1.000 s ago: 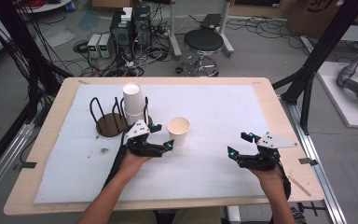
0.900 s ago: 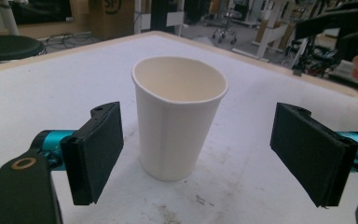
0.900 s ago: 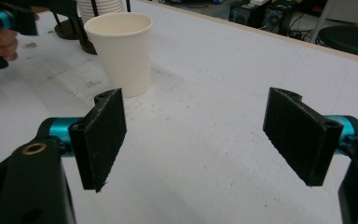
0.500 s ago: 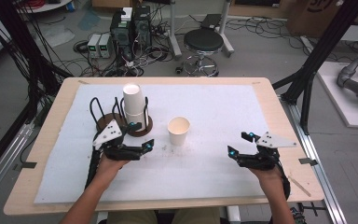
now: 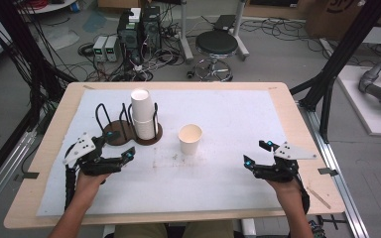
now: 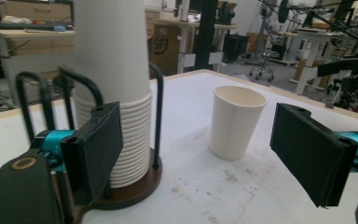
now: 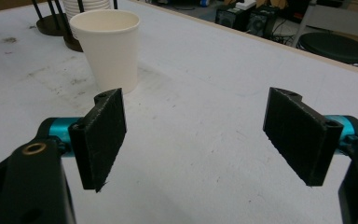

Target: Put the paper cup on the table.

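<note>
Change: the left gripper (image 5: 119, 146) has drawn back from the single paper cup (image 5: 190, 139) toward the table's left side; the cup stands free.
High view: both grippers rest low on the white mat (image 5: 228, 114), the right gripper (image 5: 258, 153) well apart from the cup. The cup stack (image 5: 143, 114) sits in the black wire holder (image 5: 124, 130).
Left gripper view: jaws wide, nothing between them; stack near left, cup (image 6: 236, 121) ahead.
Right gripper view: jaws wide, empty; cup (image 7: 108, 48) stands upright beyond the left jaw.

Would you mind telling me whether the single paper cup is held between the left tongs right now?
No, the single paper cup stands free on the table, beyond the open left tongs, whose jaws touch nothing.
</note>
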Tool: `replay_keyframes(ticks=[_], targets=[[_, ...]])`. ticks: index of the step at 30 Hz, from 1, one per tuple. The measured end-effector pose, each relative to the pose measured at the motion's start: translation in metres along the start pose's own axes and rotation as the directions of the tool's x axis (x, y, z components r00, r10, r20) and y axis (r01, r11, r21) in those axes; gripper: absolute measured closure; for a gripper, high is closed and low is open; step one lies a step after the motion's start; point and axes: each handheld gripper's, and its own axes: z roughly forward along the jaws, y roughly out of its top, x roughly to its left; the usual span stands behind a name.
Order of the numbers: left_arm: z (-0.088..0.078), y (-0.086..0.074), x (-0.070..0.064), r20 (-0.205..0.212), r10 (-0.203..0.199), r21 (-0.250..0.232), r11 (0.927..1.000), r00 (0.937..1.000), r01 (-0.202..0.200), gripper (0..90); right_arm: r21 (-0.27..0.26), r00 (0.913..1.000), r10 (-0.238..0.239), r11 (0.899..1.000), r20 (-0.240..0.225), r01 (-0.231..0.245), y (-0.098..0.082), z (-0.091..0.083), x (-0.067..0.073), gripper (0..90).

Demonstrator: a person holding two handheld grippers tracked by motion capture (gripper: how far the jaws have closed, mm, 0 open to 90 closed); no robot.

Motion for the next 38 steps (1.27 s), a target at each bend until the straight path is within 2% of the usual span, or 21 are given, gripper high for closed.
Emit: replay_keyframes(ticks=[6, 12, 20, 38], targets=[[-0.011, -0.002, 0.005, -0.028, -0.003, -0.02, 0.9998, 0.9996, 0.003, 17.4, -0.004, 0.9998, 0.013, 1.0, 0.012, -0.013, -0.003, -0.004, 0.003, 21.7], [-0.017, -0.006, 0.005, -0.032, -0.017, -0.031, 0.9994, 0.9993, 0.016, 17.7, -0.008, 0.9997, 0.017, 1.0, 0.02, -0.017, -0.003, -0.007, 0.007, 21.6], [-0.02, -0.007, 0.005, -0.037, -0.018, -0.035, 0.9992, 0.9992, 0.017, 17.7, -0.008, 0.9997, 0.006, 1.0, 0.022, -0.006, -0.002, -0.005, 0.009, 21.7], [-0.022, -0.007, 0.009, -0.057, -0.035, -0.054, 0.9981, 0.9978, 0.032, 17.7, -0.014, 0.9995, 0.013, 1.0, 0.029, -0.012, -0.004, -0.006, 0.007, 21.7]])
